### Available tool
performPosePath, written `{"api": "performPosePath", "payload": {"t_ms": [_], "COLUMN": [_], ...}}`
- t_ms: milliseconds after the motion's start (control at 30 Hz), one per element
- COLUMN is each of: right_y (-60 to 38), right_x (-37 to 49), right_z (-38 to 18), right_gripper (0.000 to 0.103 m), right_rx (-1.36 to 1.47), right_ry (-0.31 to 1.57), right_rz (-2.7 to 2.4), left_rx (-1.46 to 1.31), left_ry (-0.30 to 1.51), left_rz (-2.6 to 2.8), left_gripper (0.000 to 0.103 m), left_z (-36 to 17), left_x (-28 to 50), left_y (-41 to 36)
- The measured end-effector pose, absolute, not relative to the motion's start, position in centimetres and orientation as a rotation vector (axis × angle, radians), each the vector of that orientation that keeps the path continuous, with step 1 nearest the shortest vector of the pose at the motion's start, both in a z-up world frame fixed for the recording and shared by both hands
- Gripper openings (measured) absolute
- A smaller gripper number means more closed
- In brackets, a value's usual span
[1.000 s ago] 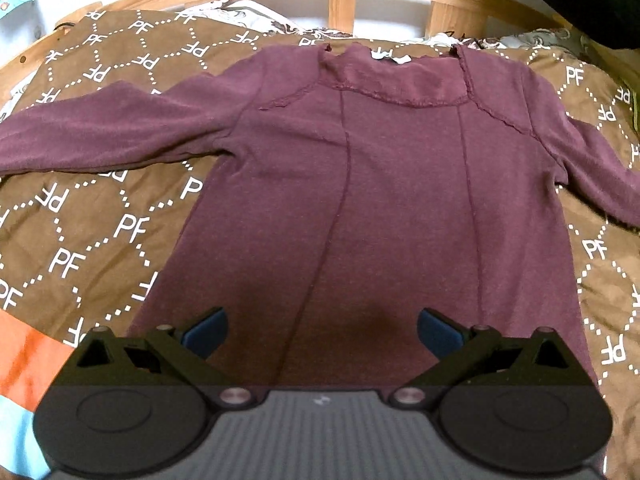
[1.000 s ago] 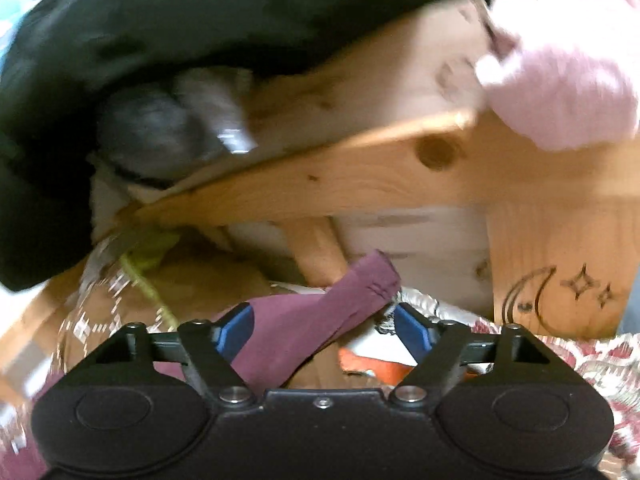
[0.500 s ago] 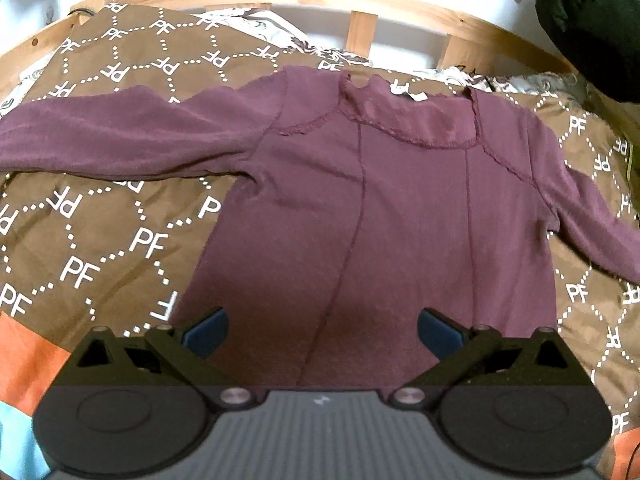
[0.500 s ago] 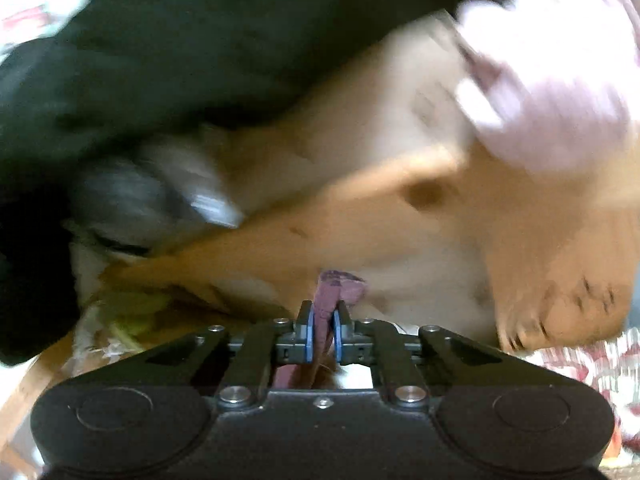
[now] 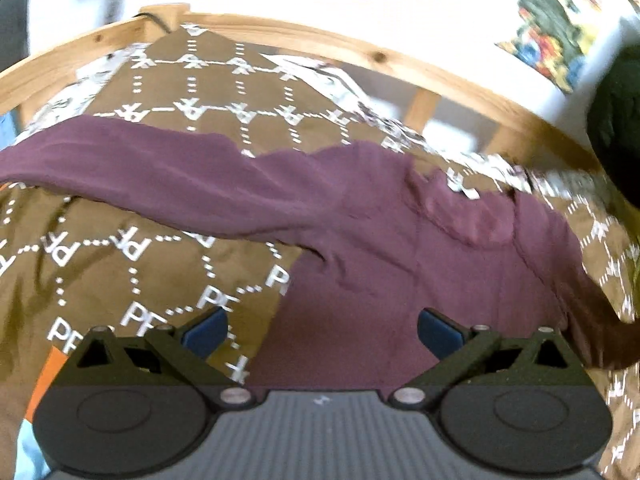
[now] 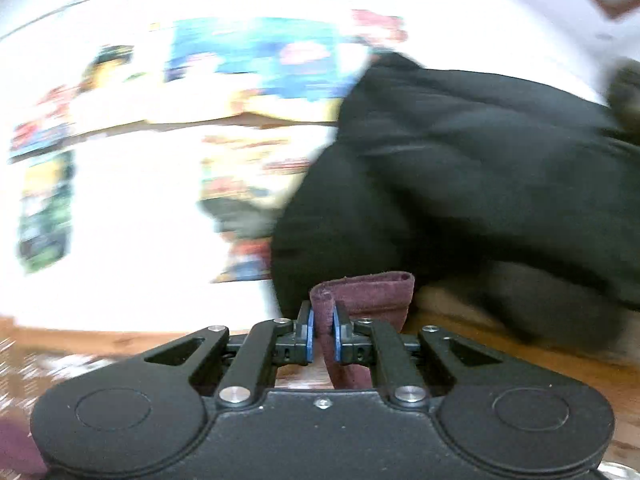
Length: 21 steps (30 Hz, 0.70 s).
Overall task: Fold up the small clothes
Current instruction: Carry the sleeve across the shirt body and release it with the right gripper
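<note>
2 black two-finger grippers show, 1 per wrist view, and 1 maroon long-sleeved knit top (image 5: 420, 248). The left gripper (image 5: 322, 330) tilts downward, its blue pads spread wide with nothing between them, over the top's lower body. The right gripper (image 6: 324, 334) points level, pads pressed together on the top's sleeve cuff (image 6: 368, 292). The top lies on a brown patterned bedspread (image 5: 120, 264), collar toward 12 o'clock, 1 sleeve running toward 9 o'clock. Beyond it runs a wooden bed rail (image 5: 360, 52).

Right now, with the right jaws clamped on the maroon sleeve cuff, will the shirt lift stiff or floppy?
Probably floppy: the cuff folds limply over the pads. Likely light, since the shirt lies thin and rumpled on the bedspread. The rest should trail behind.
</note>
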State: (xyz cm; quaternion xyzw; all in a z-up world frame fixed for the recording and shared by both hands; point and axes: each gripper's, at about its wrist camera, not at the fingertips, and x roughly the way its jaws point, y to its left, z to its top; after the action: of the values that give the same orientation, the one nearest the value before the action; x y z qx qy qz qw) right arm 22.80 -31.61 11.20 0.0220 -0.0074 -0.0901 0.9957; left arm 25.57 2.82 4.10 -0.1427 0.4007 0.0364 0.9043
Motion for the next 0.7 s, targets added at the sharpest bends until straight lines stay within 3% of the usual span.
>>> {"api": "performPosePath", "payload": {"t_ms": [233,567,667,700], "right_y": [-19.4,-10.4,-10.4,-10.8], "right_x": [25.2,23.8,23.0,22.7], "right_z": [7.3,-2.9,-4.6,-4.8], "right_gripper": [0.010,0.009,0.031,0.043], "right_rx": [-0.174,-0.345,-0.327,-0.313], "right_ry": [0.098,0.435,0.495,0.511], "right_rz": [0.185,0.495,0.518,0.527], "left_rx": [-0.351,-0.382,-0.413,-0.418], "left_ry": [0.838,0.867,0.864,0.857], "left_rz": [0.133,0.198,0.157,0.139], "left_gripper": [0.103,0.103,0.103,0.103], "left_z": [3.0,0.5,0.3,0.3], "left_x": [25.7,25.0,25.1,25.0], "left_y": [6.4,9.9,10.1,9.9]}}
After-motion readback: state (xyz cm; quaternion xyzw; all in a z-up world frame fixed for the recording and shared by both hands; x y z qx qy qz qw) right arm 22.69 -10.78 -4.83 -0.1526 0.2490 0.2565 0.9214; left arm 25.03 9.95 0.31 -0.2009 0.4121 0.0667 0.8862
